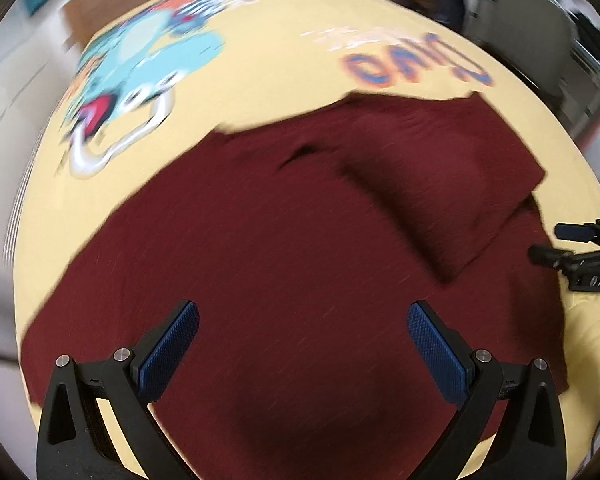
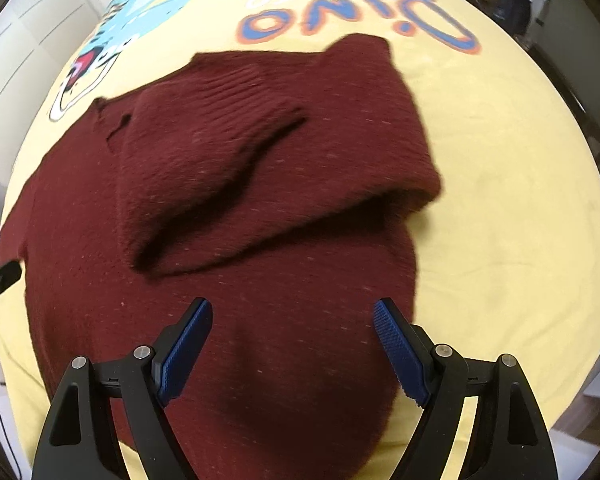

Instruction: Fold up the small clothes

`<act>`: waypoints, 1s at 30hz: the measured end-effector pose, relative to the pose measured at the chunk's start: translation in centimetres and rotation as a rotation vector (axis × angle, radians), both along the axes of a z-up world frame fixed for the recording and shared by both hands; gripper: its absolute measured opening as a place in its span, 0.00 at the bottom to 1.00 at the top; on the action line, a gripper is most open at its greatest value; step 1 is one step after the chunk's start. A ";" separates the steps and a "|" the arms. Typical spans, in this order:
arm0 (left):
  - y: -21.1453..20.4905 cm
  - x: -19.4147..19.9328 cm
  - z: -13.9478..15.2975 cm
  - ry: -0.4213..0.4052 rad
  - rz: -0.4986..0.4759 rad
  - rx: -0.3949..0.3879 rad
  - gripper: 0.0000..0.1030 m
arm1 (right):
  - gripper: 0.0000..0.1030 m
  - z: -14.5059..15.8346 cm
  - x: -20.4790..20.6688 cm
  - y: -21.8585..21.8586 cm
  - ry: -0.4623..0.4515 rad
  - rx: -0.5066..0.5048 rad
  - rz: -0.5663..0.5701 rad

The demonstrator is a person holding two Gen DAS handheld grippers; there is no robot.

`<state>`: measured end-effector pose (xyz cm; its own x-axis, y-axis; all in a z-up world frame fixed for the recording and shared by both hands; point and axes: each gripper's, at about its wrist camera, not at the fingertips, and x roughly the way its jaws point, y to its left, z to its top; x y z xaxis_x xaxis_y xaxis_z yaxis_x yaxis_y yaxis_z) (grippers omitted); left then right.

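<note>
Below both grippers, spread flat over the yellow dinosaur-print sheet [image 2: 480,200], lay the maroon knit sweater [image 2: 228,300]. Ran lengthwise away from the cameras, hem nearest, neckline farthest, toward the "Dino" lettering [image 2: 356,20]. Already carried one sleeve [image 2: 260,160] folded in across the chest, its ribbed cuff pointing toward the dinosaur picture [image 1: 140,64]. Hovered over the hem end: left gripper [image 1: 302,344] with jaws spread wide and nothing between them; right gripper [image 2: 292,340] likewise parted and empty. Sat side by side, right gripper nearer the folded-sleeve side, left gripper nearer the unfolded side stretching out toward the dinosaur picture. Judged the coming move to hinge on that unfolded side, closest to the left gripper. Showed bare sheet on every side of the sweater, widest beyond the folded-sleeve edge; on the dinosaur-picture side, less margin before the sheet's edge. Blurred left view, so finer creases not told.
</note>
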<state>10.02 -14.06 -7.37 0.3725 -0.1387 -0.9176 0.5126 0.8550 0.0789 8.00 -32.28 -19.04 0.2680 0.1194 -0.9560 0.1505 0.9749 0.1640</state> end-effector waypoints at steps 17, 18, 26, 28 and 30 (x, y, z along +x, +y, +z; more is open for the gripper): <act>-15.8 4.0 -8.0 0.045 -0.250 0.173 0.99 | 0.81 -2.4 -1.6 -4.9 0.008 0.089 -0.093; -16.1 4.3 -8.6 0.055 -0.250 0.179 0.99 | 0.81 -2.5 -1.7 -5.1 0.010 0.092 -0.094; -13.6 8.1 -10.7 0.140 -0.099 0.113 0.27 | 0.81 -3.2 -1.6 -5.8 0.037 0.091 -0.083; -11.9 9.4 -10.2 0.163 -0.043 0.051 0.14 | 0.81 -3.4 -1.5 -5.8 0.046 0.085 -0.087; -9.7 10.6 -9.4 0.160 0.008 -0.018 0.14 | 0.81 -3.5 -1.5 -5.8 0.050 0.081 -0.092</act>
